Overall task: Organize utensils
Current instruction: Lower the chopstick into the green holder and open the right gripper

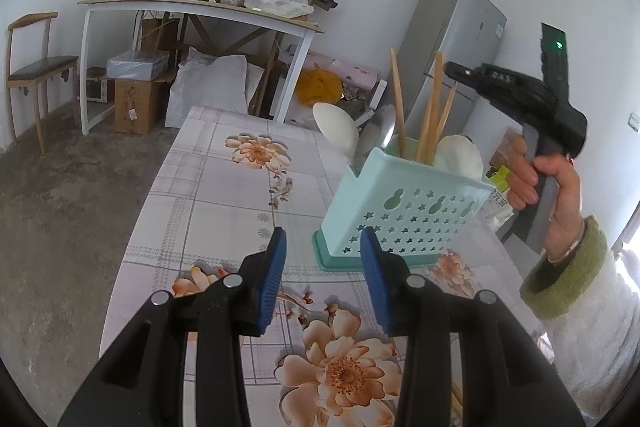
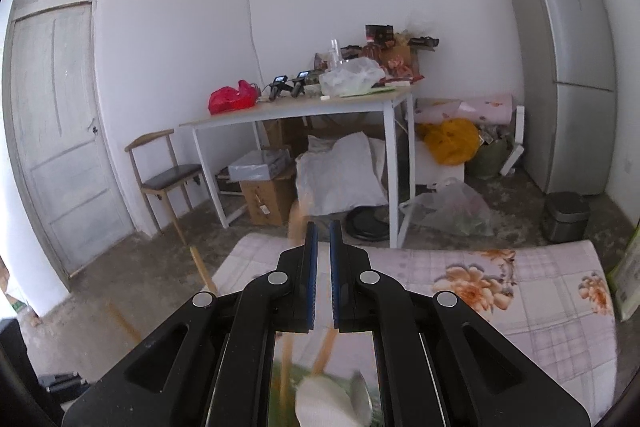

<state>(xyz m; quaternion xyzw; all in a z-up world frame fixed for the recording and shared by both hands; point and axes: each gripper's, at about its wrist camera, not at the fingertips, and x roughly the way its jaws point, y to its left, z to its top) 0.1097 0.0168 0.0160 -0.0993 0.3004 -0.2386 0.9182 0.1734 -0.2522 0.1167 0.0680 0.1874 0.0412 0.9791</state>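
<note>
A pale teal utensil holder [image 1: 404,211] with star-shaped holes stands on the flowered table [image 1: 216,195]. It holds wooden chopsticks [image 1: 398,99], two white spoons [image 1: 338,125] and a metal spoon [image 1: 380,131]. My left gripper [image 1: 323,233] hovers just in front of the holder's base, open, with nothing between its blue pads. A person's hand [image 1: 536,179] holds my right gripper [image 1: 450,67] above the holder. In the right wrist view the right gripper [image 2: 324,227] has its jaws nearly together on the top of one chopstick [image 2: 326,347], which shows as a thin brown strip in the gap. A white spoon [image 2: 320,407] lies below.
Behind the table are a white desk [image 1: 200,7] piled with clutter, a wooden chair [image 1: 36,67], boxes and sacks on the floor, and a grey fridge [image 1: 460,39]. A green-and-white packet [image 2: 628,275] stands at the table's right edge. A door [image 2: 60,131] is far left.
</note>
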